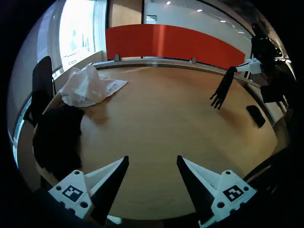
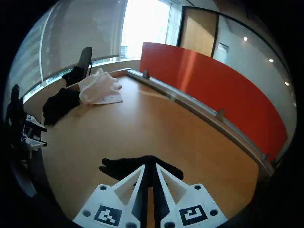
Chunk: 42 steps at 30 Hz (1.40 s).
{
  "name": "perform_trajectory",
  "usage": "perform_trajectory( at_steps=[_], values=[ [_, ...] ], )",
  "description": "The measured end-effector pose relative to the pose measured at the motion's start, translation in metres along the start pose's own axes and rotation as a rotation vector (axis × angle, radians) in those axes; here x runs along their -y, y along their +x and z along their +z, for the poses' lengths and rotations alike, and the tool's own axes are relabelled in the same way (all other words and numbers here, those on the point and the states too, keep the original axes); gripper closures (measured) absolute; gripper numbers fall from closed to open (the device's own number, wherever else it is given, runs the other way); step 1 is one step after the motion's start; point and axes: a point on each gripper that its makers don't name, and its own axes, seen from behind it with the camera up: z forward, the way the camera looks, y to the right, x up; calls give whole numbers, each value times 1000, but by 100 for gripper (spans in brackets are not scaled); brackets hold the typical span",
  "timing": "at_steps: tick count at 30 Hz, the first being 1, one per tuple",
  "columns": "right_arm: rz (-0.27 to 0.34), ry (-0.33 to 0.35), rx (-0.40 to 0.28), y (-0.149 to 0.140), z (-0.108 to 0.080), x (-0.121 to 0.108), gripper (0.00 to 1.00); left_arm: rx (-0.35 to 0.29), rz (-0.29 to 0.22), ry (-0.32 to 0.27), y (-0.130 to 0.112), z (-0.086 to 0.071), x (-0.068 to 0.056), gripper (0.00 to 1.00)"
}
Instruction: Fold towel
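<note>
My right gripper (image 2: 150,169) is shut on a black towel (image 2: 125,166), whose dark cloth spreads to both sides of the fingertips above the wooden table (image 2: 152,117). In the left gripper view the same towel (image 1: 223,88) hangs down in a narrow strip from the right gripper (image 1: 238,68), far right and above the table. My left gripper (image 1: 152,163) is open over bare table (image 1: 159,114), with nothing between its fingers. In the right gripper view the left gripper (image 2: 41,135) is at the far left edge.
A crumpled white bag on papers (image 1: 86,86) lies at the far left of the table, with a second dark cloth heap (image 1: 57,133) beside it. A small black object (image 1: 255,115) lies at the right. A red divider (image 1: 171,41) bounds the table's far edge. A black chair (image 2: 85,57) stands behind.
</note>
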Motion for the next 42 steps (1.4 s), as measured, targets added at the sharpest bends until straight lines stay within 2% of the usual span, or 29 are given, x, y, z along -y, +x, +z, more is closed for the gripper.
perform_trajectory(
  at_steps=[22,42],
  values=[
    [98,-163,70,-61,-64,-123,95,7,18,1,4,4,0,6],
    [157,-282,178,-124,-114,-208,95,16,34,-1,6,7,-8,6]
  ],
)
